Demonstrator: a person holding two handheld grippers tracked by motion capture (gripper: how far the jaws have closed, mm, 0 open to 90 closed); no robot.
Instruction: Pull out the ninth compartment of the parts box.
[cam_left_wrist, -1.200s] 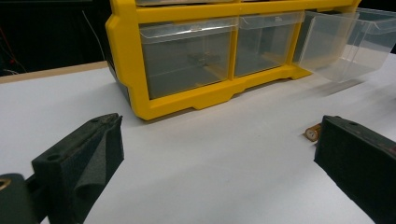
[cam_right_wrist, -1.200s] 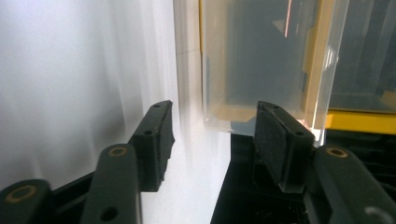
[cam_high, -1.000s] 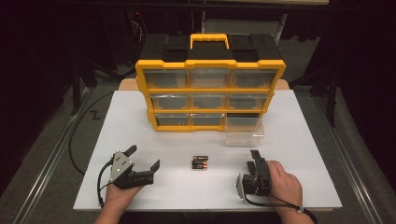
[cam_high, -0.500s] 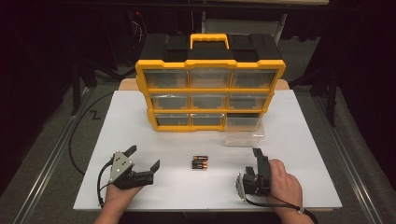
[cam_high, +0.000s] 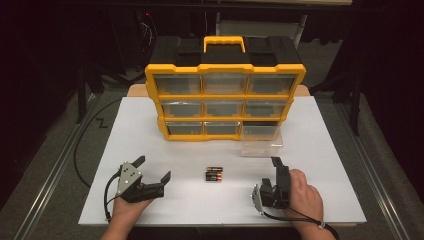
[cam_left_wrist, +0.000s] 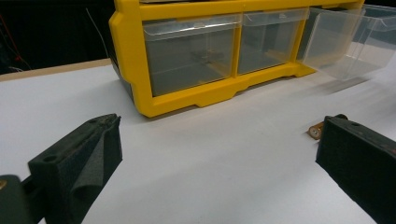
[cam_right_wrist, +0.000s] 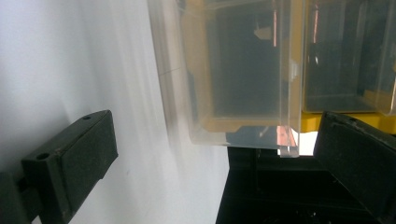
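Resting near the table's (cam_high: 150, 130) front edge, the left gripper (cam_high: 153, 172) has its jaws spread wide with bare white surface between them. The right gripper (cam_high: 276, 167), turned on its side, has just been opening its jaws and holds nothing. Between the two, slightly ahead of both sets of fingertips, lie the batteries (cam_high: 213, 174), open tabletop all round. Just beyond the right fingertips juts the pulled-out clear drawer (cam_high: 261, 140) of the yellow organizer (cam_high: 225, 97).
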